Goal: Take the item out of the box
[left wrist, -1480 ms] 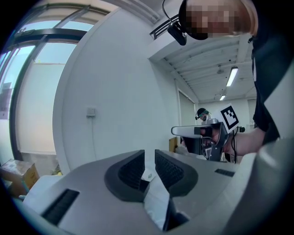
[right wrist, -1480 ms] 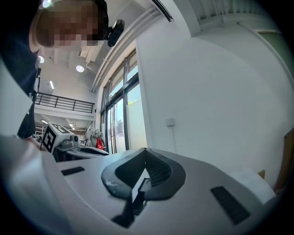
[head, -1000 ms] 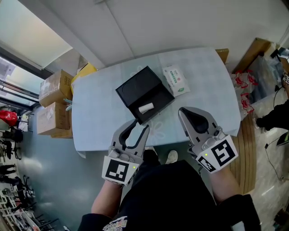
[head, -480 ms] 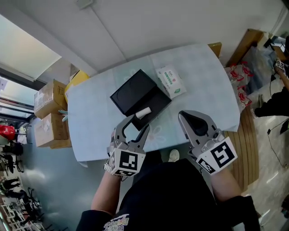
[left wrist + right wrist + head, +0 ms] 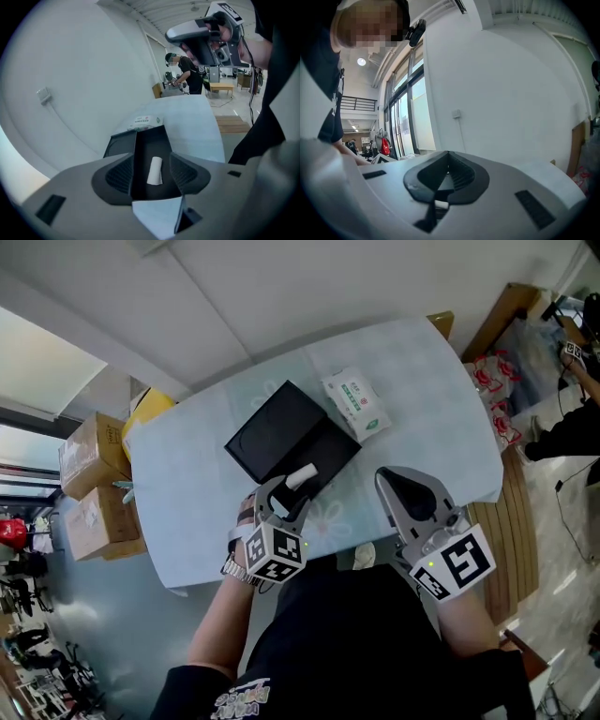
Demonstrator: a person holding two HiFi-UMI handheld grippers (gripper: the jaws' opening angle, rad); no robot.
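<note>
- Well, my left claw (image 5: 151,172) is opening, its jaws spread wide. The white roll (image 5: 155,170) lies straight ahead in the gap between them, and neither pad touches it as far as I can judge.
- If I come in low, a jaw tip could catch the near wall of the black box (image 5: 146,139) and shove the whole box across the table (image 5: 422,381).
- The roll is round and looks light, so an uneven squeeze could send it rolling deeper into the tray, away from my claw, or flatten it.
- If I pinch a tray wall along with the roll, the box could lift with it.
- My right claw (image 5: 447,171) is closed on nothing and hangs well off to the right, so nothing steadies the box.
- The open tray holds only the roll, lying on its side near the end closest to my claw.
- The lid half (image 5: 267,427), flat beside the tray on my claw's left, looks empty.
- A wipes packet (image 5: 356,407) lies just beyond the box.
</note>
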